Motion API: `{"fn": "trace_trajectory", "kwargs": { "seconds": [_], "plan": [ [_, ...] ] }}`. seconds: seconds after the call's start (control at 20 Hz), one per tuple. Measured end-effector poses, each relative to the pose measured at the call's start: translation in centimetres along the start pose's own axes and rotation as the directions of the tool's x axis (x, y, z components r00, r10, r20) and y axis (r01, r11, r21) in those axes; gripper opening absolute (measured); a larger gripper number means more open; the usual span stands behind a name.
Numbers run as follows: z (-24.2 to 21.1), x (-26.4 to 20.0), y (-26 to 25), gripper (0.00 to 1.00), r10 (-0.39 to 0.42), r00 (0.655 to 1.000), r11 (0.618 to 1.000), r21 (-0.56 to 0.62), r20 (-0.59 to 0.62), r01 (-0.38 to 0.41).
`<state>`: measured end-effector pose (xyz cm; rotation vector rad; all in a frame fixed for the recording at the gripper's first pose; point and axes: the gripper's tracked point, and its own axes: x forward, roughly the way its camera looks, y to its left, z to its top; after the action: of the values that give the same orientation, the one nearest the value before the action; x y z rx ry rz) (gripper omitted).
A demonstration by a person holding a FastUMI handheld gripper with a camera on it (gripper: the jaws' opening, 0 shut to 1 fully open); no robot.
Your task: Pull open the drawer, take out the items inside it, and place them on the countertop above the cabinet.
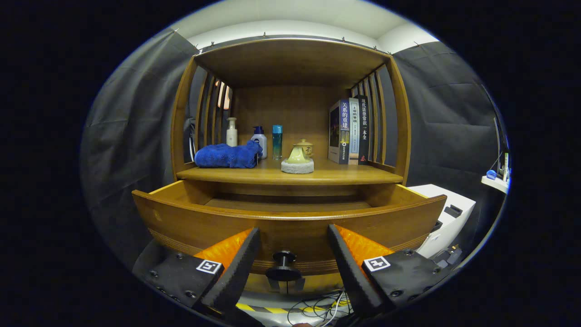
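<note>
Between the spread fingers of the gripper [290, 268] sits the drawer knob [282, 267], untouched. Wooden drawer [290, 222] is pulled out under the countertop [290, 175] holding a blue towel [227, 156] and books [349, 131].

Drawer [290, 222] interior: hidden behind its front panel; contents cannot be told. Knob [282, 265] stands between the spread jaws, neither touching it; its base lies in shadow. Cup [298, 156] covers the lower part of the pot [306, 147] behind it. Towel [228, 155] hides the foot of the white bottle [231, 132]. Cables [317, 309] on the floor are cut off by the gripper [290, 259].
</note>
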<state>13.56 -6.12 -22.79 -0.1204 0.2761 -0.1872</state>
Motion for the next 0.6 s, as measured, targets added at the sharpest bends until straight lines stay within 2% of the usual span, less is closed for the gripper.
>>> {"fn": "trace_trajectory", "kwargs": {
  "seconds": [0.6],
  "plan": [
    [1.0,7.3,0.1,0.98,-0.006,1.000,1.000,-0.025,0.001,0.006]
  ]
}}
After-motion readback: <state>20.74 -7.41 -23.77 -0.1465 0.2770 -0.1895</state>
